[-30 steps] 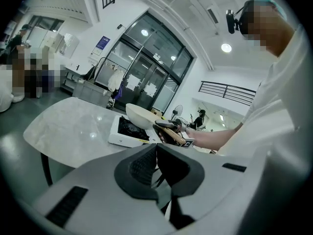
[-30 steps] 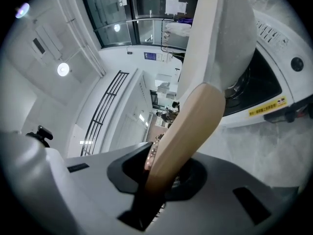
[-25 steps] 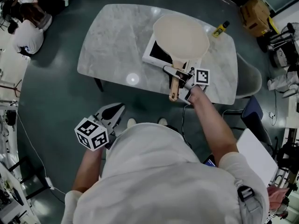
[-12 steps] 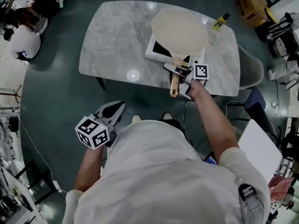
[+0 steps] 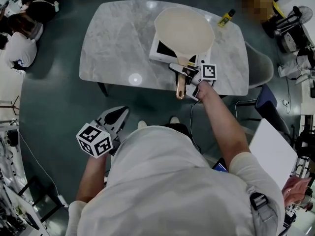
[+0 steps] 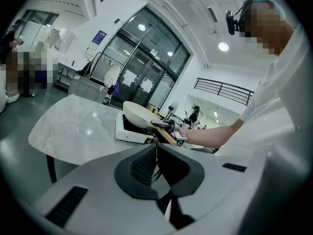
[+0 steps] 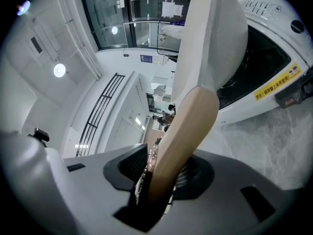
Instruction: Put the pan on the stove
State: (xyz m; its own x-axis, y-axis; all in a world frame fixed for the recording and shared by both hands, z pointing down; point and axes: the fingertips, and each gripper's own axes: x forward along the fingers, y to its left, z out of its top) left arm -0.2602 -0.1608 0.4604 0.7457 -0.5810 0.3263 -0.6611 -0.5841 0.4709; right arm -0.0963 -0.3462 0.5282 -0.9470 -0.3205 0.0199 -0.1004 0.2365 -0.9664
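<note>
From the head view, the cream pan (image 5: 184, 31) sits on the white induction stove (image 5: 158, 52) near the far edge of the marble table (image 5: 113, 43). It covers most of the stove's dark top, so only the left corner shows. Its wooden handle (image 5: 180, 88) points back toward the person and lies between the jaws of the right hand-held gripper (image 5: 186, 81). The person's own shoulders and white top hide the near floor. The left hand-held gripper (image 5: 119, 114) hangs off the table over the dark floor, well apart from the pan. A small yellow-labelled bottle (image 5: 225, 17) stands at the table's far right, a grey chair (image 5: 262, 69) is tucked behind that end, and people (image 5: 22, 41) sit at the upper left. In the left gripper view, the jaws are clenched together on nothing, and their grey housing cuts off the near table edge below the pan and stove. In the right gripper view, the jaws have just been opening. The handle runs up between the pads, with a thin gap on its left side, so the grip is released. The handle blocks the middle of the scene. A yellow sticker (image 7: 276, 84) on the stove's side and the print on its panel (image 7: 261, 6) are too small to read.
</note>
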